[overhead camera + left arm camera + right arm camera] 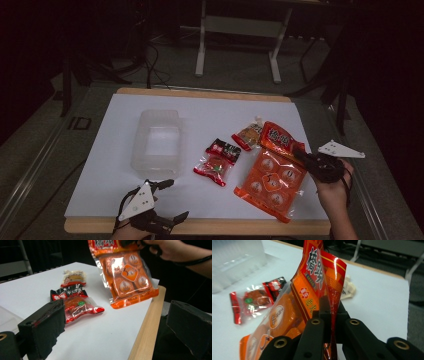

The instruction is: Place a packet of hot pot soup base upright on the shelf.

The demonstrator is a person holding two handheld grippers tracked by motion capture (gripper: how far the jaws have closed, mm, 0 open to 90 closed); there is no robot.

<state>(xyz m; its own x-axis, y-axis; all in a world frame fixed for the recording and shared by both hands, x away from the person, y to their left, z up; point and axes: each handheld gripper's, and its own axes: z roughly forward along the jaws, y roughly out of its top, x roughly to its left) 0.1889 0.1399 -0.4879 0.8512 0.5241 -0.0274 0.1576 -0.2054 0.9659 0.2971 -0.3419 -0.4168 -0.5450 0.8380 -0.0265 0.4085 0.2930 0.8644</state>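
- Three snack packs and one box are on the white table top [115, 165], which has a light wood edge.
- The biggest pack is a long orange plastic bag with round orange snacks inside [272, 177]. Its red top end has big letters on it.
- The right gripper [300, 155] pinches that red top end. Its two black jaws are squeezed tight on the thin plastic, as the right gripper view shows [329, 312].
- In the left gripper view the orange bag [128, 277] hangs in the air. Its red top points up and its orange bottom edge points down at the table. Its long side runs from top to bottom, tipped a little.
- In the high view the bag's long side runs from the gripper, at the far right, down toward the near edge of the table.
- The bag hangs over the right part of the table, close to the wood edge.
- A person's hand [332, 187] holds the right gripper from the right side.
- The left gripper [172, 200] sits at the near edge of the table, on the left. Its two black jaws stand wide apart, with nothing between them.
- A small red and black snack pack [217, 162] lies flat in the middle of the table, just left of the orange bag.
- A little pack with a red bottom and a brown snack [248, 134] lies farther back.
- A see-through plastic box [157, 142] sits on the left part of the table, well apart from the orange bag.
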